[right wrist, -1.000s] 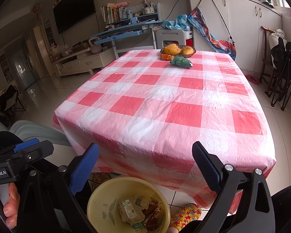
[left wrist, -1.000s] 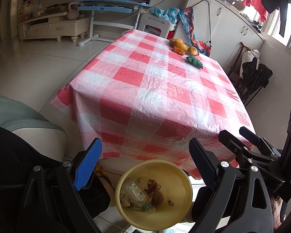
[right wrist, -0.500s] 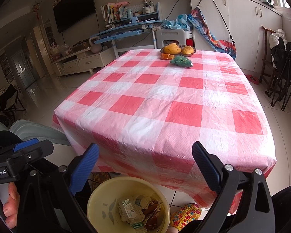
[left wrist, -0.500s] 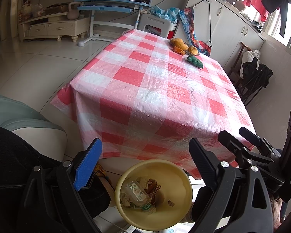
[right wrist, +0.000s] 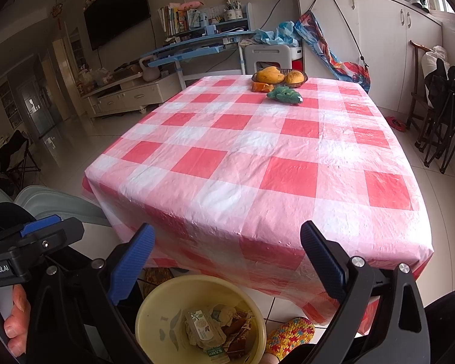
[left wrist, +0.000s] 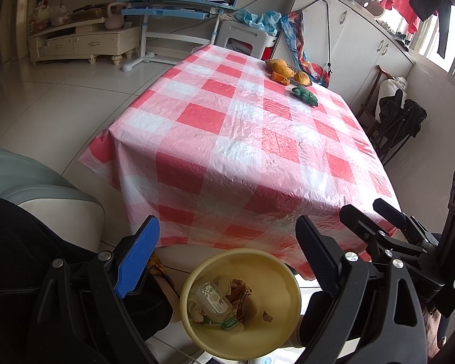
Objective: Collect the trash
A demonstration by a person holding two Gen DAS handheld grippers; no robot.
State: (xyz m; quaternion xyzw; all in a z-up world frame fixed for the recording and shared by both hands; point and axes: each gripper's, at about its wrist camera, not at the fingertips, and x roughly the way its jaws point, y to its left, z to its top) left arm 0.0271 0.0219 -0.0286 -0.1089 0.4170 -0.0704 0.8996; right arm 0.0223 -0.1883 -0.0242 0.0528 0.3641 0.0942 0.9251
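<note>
Below, bin: yellow bin (left wrist: 283,297) on the floor at the worktop's (right wrist: 257,163) near edge, holding a plastic bottle (left wrist: 215,305) and wrappers
Left gripper (left wrist: 227,248): spread wide, empty, above the bin
Right gripper (right wrist: 227,256): spread wide, empty
Right view only: crocheted slipper (right wrist: 289,332) beside the bin, fingers (right wrist: 13,312) on the left handle

I'm looking into a lived-in home, a living and dining room. Straight ahead of my gripper stands a table (right wrist: 288,163) under a red checked plastic cloth with a fruit bowl (right wrist: 279,77) at its far end; beyond, a wall television (right wrist: 117,9), a cluttered desk (right wrist: 197,45) and white cupboards (right wrist: 379,39).
</note>
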